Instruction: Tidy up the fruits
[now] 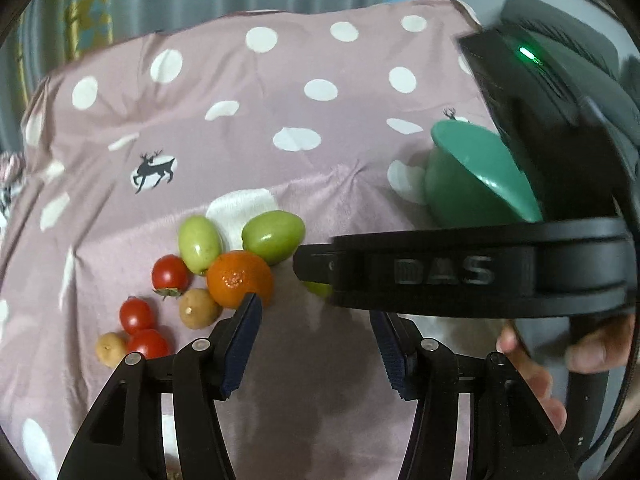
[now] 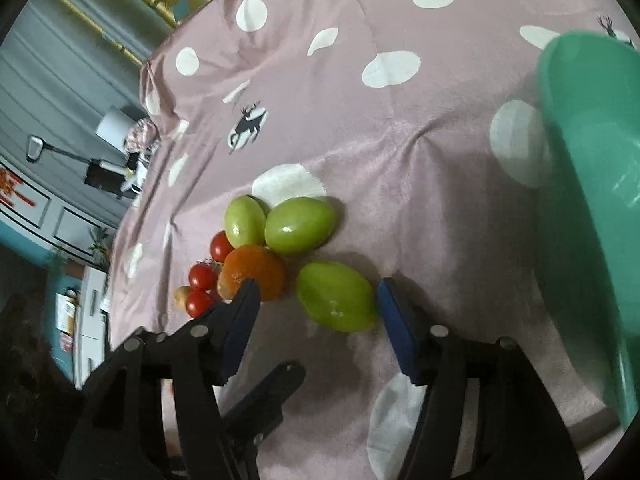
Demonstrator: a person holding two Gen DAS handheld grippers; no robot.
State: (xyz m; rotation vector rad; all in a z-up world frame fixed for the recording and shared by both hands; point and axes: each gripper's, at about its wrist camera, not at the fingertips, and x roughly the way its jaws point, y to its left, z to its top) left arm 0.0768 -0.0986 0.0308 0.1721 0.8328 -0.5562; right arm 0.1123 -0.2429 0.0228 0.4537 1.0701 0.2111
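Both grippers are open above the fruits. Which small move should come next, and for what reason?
Probably lower the right gripper and close it on the nearest green fruit. That fruit lies apart from the pile, between the open jaws, and the green bowl waits at the right. The left gripper holds nothing.

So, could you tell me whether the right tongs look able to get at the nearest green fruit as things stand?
Probably yes. The right tongs stand open, and the nearest green fruit lies on the cloth between the fingers with nothing covering it, though the orange sits close beside one finger.

Both wrist views: shared fruit pile [image 1: 208,276]
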